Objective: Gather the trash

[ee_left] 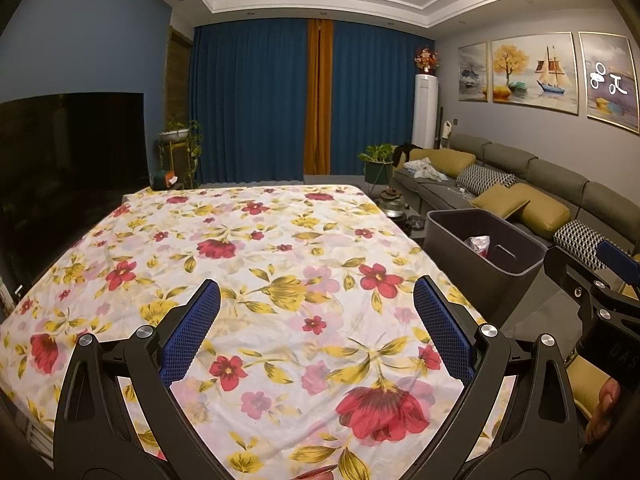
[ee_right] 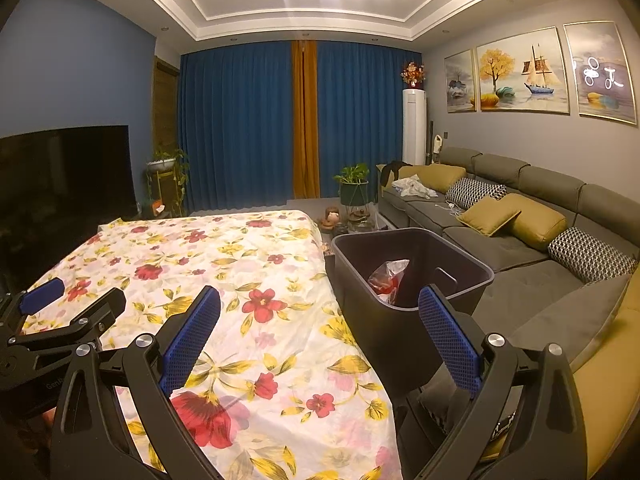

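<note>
A dark grey bin (ee_right: 404, 322) stands at the right edge of a table with a flowered cloth (ee_right: 224, 264). A crumpled clear and red wrapper (ee_right: 390, 276) lies inside it; the bin also shows in the left wrist view (ee_left: 472, 276), with the wrapper (ee_left: 479, 244) inside. My left gripper (ee_left: 316, 300) is open and empty above the cloth. My right gripper (ee_right: 320, 308) is open and empty over the table's right edge, its right finger in front of the bin. No loose trash shows on the cloth.
A grey sofa (ee_right: 516, 216) with yellow and patterned cushions runs along the right wall. A dark TV (ee_left: 68, 160) stands to the left. Potted plants (ee_right: 354, 188) and a tea set (ee_right: 348, 218) sit beyond the table, before blue curtains.
</note>
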`<state>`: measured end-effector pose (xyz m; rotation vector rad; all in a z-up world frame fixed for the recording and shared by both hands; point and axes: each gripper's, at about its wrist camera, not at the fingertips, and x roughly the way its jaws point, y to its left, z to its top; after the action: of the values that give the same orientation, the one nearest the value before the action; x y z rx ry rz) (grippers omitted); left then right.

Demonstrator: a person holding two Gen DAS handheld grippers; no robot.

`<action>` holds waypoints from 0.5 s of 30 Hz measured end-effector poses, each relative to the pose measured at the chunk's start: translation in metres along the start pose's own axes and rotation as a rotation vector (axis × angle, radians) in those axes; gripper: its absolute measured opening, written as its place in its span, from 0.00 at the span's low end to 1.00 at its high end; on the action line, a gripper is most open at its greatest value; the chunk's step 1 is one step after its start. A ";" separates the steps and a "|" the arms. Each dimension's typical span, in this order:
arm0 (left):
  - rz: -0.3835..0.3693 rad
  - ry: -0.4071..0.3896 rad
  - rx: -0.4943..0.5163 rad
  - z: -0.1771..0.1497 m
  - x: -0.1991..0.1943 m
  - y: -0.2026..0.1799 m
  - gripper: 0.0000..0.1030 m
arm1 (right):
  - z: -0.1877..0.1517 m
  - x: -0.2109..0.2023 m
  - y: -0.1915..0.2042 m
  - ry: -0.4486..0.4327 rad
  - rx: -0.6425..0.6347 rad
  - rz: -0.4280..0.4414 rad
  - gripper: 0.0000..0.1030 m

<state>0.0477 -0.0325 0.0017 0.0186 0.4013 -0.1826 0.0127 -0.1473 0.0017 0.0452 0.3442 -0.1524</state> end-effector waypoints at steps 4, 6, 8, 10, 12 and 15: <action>0.000 0.000 -0.001 0.000 -0.001 0.000 0.93 | 0.003 -0.002 0.001 -0.006 0.001 0.002 0.93; -0.001 -0.001 0.000 0.000 -0.001 0.000 0.93 | 0.003 -0.003 0.001 -0.008 0.001 0.002 0.93; 0.001 -0.001 0.000 0.000 -0.001 -0.001 0.93 | 0.003 -0.003 0.001 -0.007 0.002 0.001 0.93; 0.000 0.000 0.000 0.000 -0.001 -0.001 0.93 | 0.004 -0.003 0.001 -0.008 0.002 0.002 0.93; -0.001 -0.001 0.000 0.000 -0.001 -0.001 0.93 | 0.004 -0.003 0.001 -0.008 0.002 0.002 0.93; -0.001 -0.001 0.000 0.000 -0.001 -0.001 0.93 | 0.004 -0.004 0.001 -0.010 0.002 0.003 0.93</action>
<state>0.0464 -0.0331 0.0018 0.0185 0.4000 -0.1831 0.0109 -0.1464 0.0072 0.0473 0.3341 -0.1504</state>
